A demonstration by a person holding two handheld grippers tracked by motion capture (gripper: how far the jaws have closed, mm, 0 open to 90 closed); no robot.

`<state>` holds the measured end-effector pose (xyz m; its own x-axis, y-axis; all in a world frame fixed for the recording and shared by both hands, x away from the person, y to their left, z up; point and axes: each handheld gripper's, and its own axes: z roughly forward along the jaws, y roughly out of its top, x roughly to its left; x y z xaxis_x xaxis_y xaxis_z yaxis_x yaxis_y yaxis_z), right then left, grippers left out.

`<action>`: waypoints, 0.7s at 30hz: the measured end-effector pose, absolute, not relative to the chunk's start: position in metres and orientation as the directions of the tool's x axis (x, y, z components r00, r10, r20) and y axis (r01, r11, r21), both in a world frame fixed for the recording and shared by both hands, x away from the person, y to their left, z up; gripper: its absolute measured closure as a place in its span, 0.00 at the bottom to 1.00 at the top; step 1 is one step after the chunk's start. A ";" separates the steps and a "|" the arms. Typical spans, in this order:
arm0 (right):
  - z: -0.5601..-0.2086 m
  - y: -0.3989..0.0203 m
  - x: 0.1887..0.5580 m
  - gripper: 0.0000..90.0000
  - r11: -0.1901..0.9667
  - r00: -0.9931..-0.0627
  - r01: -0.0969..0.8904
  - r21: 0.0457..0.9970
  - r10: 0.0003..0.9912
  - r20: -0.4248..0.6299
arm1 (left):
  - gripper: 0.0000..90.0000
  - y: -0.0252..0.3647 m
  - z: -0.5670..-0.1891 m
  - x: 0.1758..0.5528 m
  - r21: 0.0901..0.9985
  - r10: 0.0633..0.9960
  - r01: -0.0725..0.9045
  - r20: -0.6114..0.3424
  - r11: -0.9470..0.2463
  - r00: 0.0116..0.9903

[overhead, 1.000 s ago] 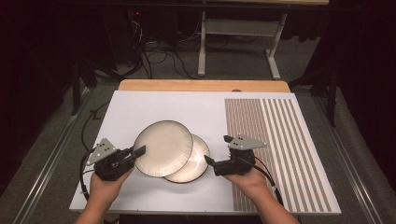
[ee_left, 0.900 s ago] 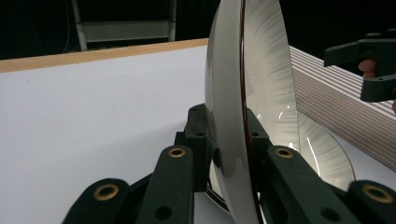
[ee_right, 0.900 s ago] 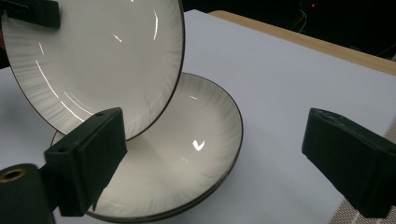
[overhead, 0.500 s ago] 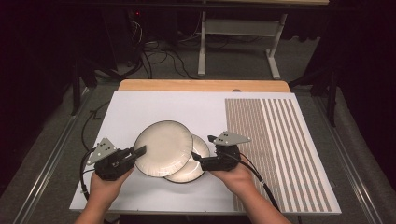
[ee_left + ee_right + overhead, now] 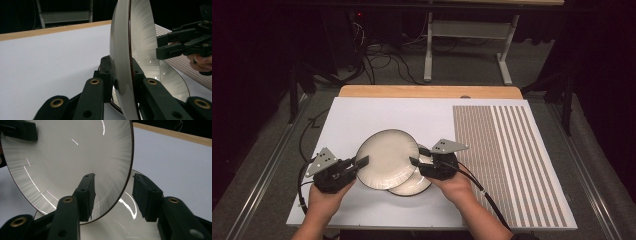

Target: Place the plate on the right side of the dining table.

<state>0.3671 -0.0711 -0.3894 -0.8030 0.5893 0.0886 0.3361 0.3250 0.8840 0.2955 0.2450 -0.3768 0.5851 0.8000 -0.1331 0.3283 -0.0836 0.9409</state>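
Upper plate [image 5: 386,158]: round, shallow, cream-white with a thin dark rim and fine grey brush strokes running inward from the edge; glossy, with streaks of reflected light in the right gripper view [image 5: 75,162]. Raised off the white surface [image 5: 362,120] and tilted, overlapping a lower plate [image 5: 414,184] of the same pattern that lies flat beneath its right edge. Seen nearly edge-on in the left gripper view [image 5: 125,57], standing between the two black jaws.

Left gripper [image 5: 361,162]: clamped on the upper plate's left rim, one jaw on each face, pads pressed to the glaze in the left gripper view [image 5: 124,82]. Held in the left hand [image 5: 326,200] near the front edge of the surface.

Right gripper [image 5: 417,156]: at the upper plate's right rim, jaws just closing, rim passing between them in the right gripper view [image 5: 113,192]; left jaw in front of the plate's face, right jaw clear of the rim with a gap, no grip yet. Held in the right hand [image 5: 454,186].

Setting: white surface with a brown striped mat [image 5: 512,160] on its right part, both plates left of the stripes, near the front centre.
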 end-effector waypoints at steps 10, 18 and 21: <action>-0.398 -0.065 0.377 0.78 0.299 -0.797 0.395 0.868 0.581 0.163 | 0.87 0.246 -0.378 0.296 0.940 0.801 0.332 -0.138 -0.080 0.583; -0.403 -0.062 0.378 0.80 0.296 -0.798 0.410 0.863 0.574 0.183 | 0.87 0.246 -0.378 0.296 0.940 0.801 0.332 -0.137 -0.082 0.583; -0.404 -0.061 0.379 0.80 0.289 -0.795 0.422 0.859 0.574 0.197 | 0.87 0.246 -0.378 0.296 0.939 0.801 0.337 -0.147 -0.072 0.581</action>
<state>0.3785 -0.0612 -0.4036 -0.7949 0.5739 0.1972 0.4219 0.2892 0.8592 0.2965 0.2458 -0.3781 0.5807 0.8008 -0.1469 0.3369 -0.0721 0.9388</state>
